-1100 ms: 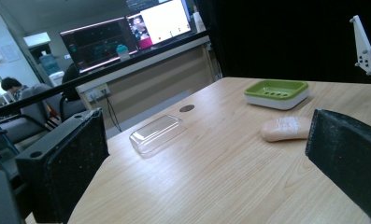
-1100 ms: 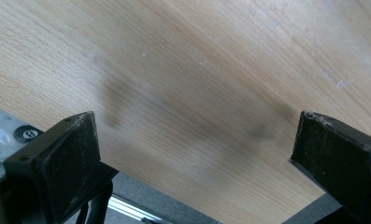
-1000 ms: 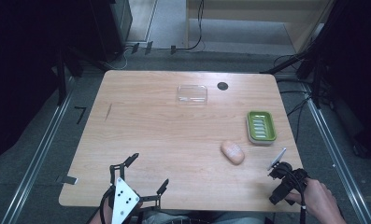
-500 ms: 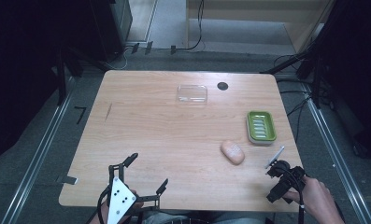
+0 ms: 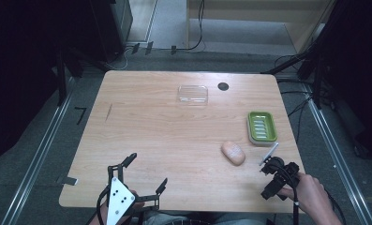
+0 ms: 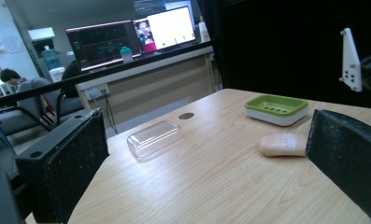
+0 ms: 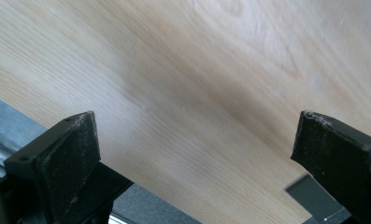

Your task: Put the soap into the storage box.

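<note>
A pinkish soap bar (image 5: pixel 233 153) lies on the wooden table (image 5: pixel 165 131), just in front of a green soap dish (image 5: pixel 261 126). At the back middle rests a clear plastic lid (image 5: pixel 192 93). My left gripper (image 5: pixel 146 171) hovers open at the front left edge. Between its jaws (image 6: pixel 206 177) I see the lid (image 6: pixel 155 137), the dish (image 6: pixel 276 108) and the soap (image 6: pixel 282 143) farther off. A hand holds my right gripper (image 5: pixel 275 176) at the front right, tilted down. It is open (image 7: pixel 197 158) over bare wood, right of the soap.
A small black disc (image 5: pixel 223 86) sits right of the lid. Dark stands and cables ring the table, and metal rails (image 5: pixel 38 154) run along both sides on the floor. A desk with monitors (image 6: pixel 127 37) stands beyond the far edge.
My right gripper has edged slightly left along the front right of the table. My left gripper has sunk a little toward the front edge. Nothing on the table moved.
</note>
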{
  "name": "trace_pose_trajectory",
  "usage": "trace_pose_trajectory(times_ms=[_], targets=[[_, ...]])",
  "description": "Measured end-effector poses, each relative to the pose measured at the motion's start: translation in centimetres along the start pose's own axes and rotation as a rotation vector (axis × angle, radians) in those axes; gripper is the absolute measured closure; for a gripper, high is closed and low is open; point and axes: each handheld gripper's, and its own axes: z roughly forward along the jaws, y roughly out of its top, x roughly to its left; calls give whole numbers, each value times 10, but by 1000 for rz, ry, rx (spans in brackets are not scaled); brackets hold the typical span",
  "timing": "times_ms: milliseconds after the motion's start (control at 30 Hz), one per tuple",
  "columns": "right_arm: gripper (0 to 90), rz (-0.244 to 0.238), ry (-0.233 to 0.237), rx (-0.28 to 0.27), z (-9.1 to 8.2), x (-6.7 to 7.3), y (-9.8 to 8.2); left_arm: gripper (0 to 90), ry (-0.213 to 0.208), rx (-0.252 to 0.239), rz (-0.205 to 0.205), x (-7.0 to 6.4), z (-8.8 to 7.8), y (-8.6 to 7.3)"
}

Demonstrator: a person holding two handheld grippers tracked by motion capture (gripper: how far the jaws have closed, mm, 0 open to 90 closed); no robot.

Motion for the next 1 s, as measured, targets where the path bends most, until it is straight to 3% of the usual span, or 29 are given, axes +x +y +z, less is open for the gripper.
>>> trace_pose_trajectory(times_ms=[33,500,1000], targets=[[7,-2,1,-2,-1,2,3,0,-9,5,15,-1,1,0],[4,-67,-21,-20,-18,15,35,0,-19,6,18,-1,3,0],[5,-82,-10,-23,-24,20,56,0,-37,16,45,-4,5,0]])
